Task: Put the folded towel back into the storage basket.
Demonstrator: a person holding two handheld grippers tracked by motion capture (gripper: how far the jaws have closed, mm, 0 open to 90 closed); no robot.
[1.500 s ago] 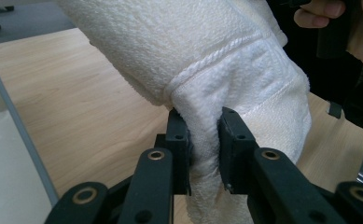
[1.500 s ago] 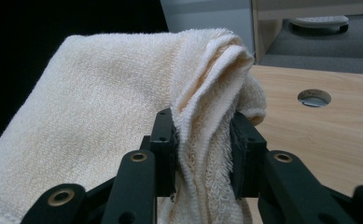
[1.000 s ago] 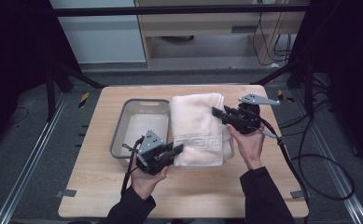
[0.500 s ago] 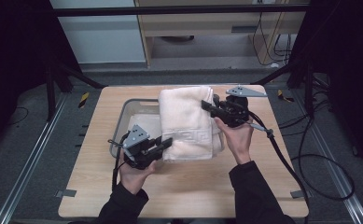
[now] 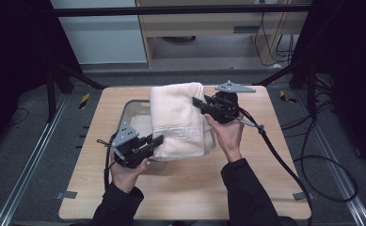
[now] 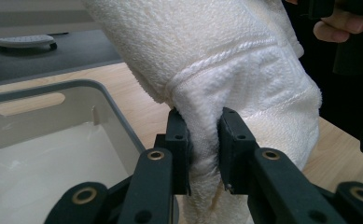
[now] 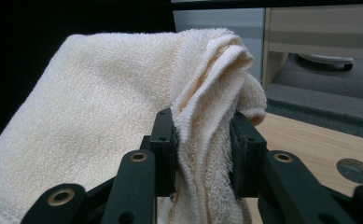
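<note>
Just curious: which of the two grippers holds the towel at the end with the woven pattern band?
The left gripper, nearer the person; its fingers pinch beside the band.

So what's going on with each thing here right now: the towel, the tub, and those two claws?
Towel: folded, lifted off the table, held at two edges, partly over the tub.
Tub: grey, sitting on the table, open at the top, nothing visible inside.
Left claw: shut, pinching the towel's near edge.
Right claw: shut, pinching the towel's bunched far edge.
Table: wooden, bearing the tub.
</note>
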